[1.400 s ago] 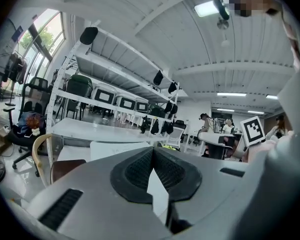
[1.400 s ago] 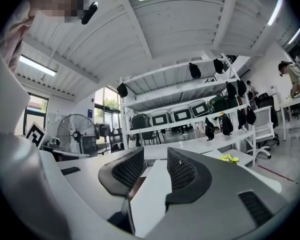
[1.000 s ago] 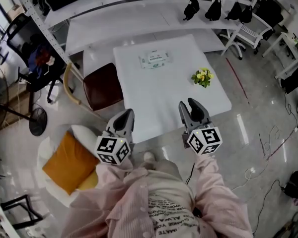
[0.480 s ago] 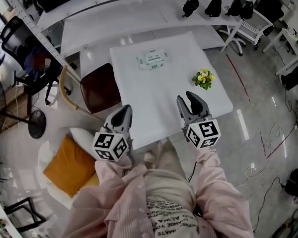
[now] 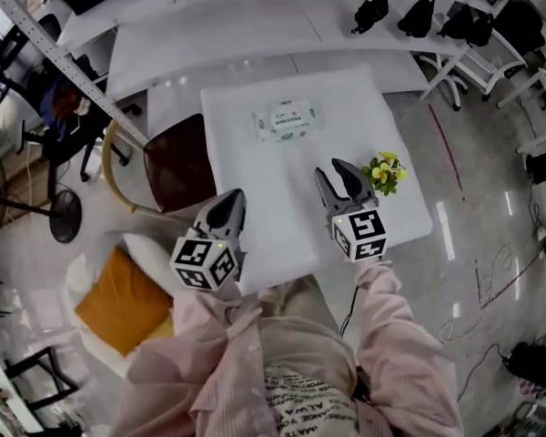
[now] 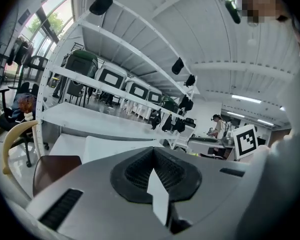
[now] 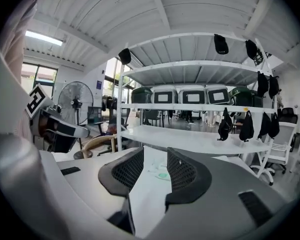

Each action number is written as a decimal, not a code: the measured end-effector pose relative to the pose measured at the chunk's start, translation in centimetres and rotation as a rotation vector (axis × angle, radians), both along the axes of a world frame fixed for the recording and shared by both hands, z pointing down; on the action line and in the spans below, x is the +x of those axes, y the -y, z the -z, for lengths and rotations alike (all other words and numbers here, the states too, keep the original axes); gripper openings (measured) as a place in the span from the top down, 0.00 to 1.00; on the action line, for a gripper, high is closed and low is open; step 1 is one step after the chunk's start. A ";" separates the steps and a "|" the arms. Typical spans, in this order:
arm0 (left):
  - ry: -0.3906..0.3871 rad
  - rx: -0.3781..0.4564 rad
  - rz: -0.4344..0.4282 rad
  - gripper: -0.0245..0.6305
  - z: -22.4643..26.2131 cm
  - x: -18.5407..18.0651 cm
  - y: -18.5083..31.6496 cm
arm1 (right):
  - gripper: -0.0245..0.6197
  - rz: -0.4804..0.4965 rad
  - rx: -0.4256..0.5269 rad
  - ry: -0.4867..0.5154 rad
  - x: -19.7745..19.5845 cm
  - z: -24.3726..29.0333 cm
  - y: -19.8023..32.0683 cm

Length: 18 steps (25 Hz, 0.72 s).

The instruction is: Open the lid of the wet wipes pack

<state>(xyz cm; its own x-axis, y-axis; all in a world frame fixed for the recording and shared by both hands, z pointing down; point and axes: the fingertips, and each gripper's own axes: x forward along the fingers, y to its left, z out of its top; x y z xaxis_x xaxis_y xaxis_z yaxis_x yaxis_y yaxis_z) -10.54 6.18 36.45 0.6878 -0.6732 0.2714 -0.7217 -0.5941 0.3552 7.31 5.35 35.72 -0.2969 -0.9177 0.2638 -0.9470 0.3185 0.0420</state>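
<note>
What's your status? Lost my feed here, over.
Left gripper shut, empty; right gripper open, empty. Wet wipes pack untouched, far side of table. Yellow flowers right of path, nothing blocking.

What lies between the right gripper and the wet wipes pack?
Only bare white table from right gripper to wet wipes pack, per the head view.

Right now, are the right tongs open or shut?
Open: the right tongs stand apart, empty; the table and distant wet wipes pack show between them.
</note>
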 end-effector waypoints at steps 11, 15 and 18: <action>0.021 -0.109 0.102 0.97 -5.3 2.9 7.8 | 0.79 0.123 -0.088 -0.050 0.6 -5.5 10.2; 0.037 -0.141 0.121 0.97 -7.4 3.8 9.5 | 0.79 0.158 -0.114 -0.069 0.7 -7.9 12.7; 0.044 -0.161 0.136 0.97 -8.9 4.5 10.8 | 0.79 0.194 -0.137 -0.096 0.5 -9.9 14.3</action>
<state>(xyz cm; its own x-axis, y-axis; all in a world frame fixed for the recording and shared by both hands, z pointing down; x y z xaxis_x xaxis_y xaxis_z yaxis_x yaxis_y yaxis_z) -6.05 -4.66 45.35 0.5789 -0.7044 0.4109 -0.8081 -0.4282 0.4044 7.82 -8.94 45.57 -0.4314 -0.7996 0.4177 -0.8614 0.5027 0.0727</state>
